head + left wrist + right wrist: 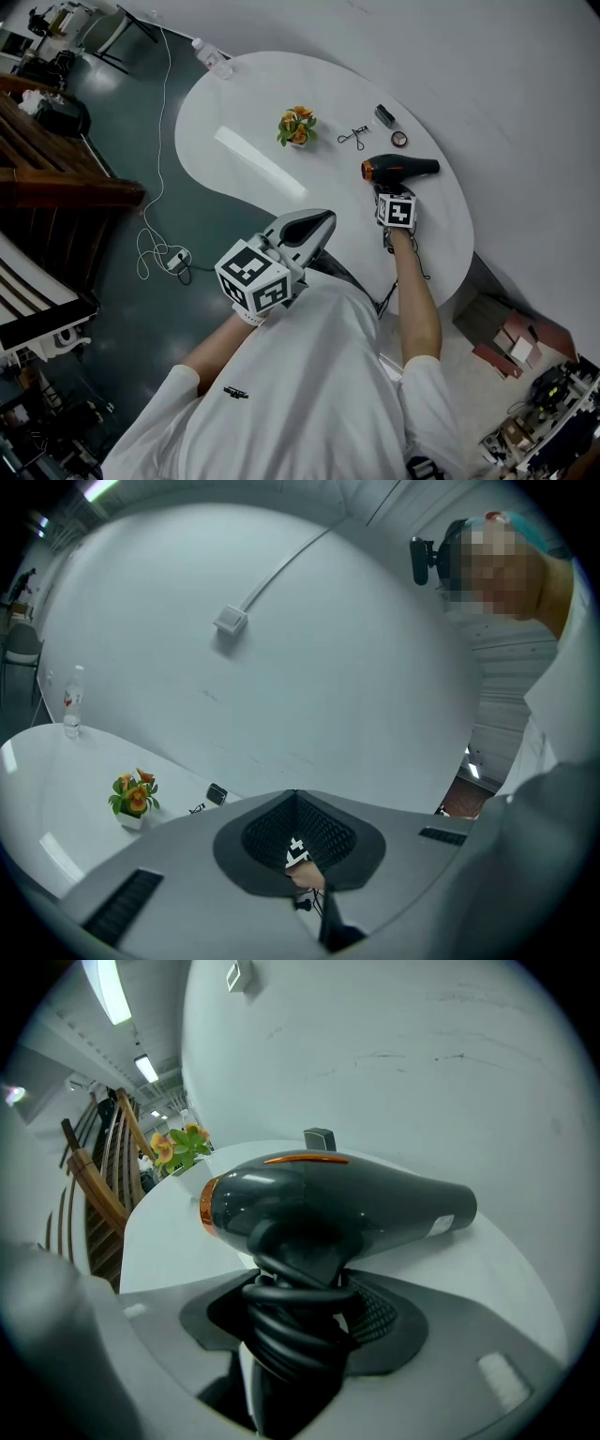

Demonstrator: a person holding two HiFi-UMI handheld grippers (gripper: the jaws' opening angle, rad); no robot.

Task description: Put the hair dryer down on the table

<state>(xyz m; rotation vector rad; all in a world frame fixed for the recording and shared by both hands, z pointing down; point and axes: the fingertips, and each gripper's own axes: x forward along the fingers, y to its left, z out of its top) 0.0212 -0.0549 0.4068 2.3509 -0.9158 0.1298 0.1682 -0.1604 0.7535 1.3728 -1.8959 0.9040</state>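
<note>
The hair dryer [337, 1199] has a dark grey plastic shell with a soft satin sheen, ringed at one end by a shiny orange, metallic-looking band. The cord [295, 1321] coiled round its handle is black, smooth and rubbery. The right gripper [305, 1335] is matt grey plastic (its inner pads [384, 1316] are dark and mesh-textured). The white table [244, 94] is smooth and glossy, catching a streak of light.

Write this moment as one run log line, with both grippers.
right gripper: shut on black hair dryer with orange ring, by cord-wrapped handle | dryer: over white table, contact unclear | left gripper: shut, empty
</note>
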